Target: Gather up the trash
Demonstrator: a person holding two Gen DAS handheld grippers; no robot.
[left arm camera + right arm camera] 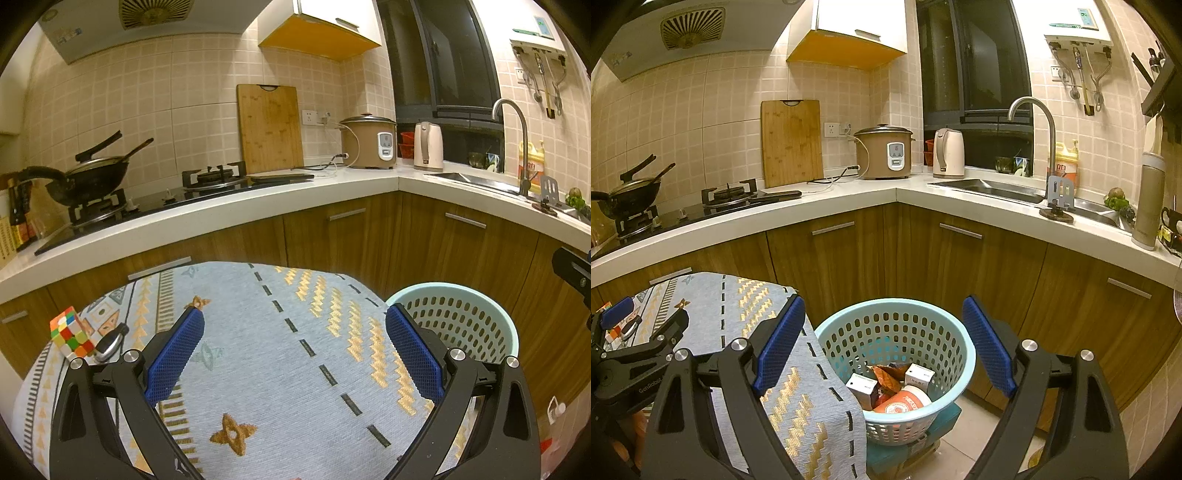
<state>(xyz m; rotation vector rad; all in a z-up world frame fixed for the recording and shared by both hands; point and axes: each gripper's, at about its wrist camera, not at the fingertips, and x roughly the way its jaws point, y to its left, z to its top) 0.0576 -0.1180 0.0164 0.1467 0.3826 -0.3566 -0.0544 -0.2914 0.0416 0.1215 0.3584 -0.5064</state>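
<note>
I hold the left gripper (293, 325) above the patterned tablecloth (258, 350); its jaws stand wide apart with nothing between them. I hold the right gripper (882, 321) over the pale green perforated basket (960, 343), jaws likewise spread wide and holding nothing. The basket sits just beside the cloth-covered table's right edge, in front of the wooden cabinets (960, 266). Inside it lie the collected items: two small cartons (862, 386), a brown wrapper (886, 376) and an orange-and-white cup (905, 402). At the cloth's far left corner rest a colour cube (70, 332) and, touching it, a small black-and-silver object (110, 341).
</note>
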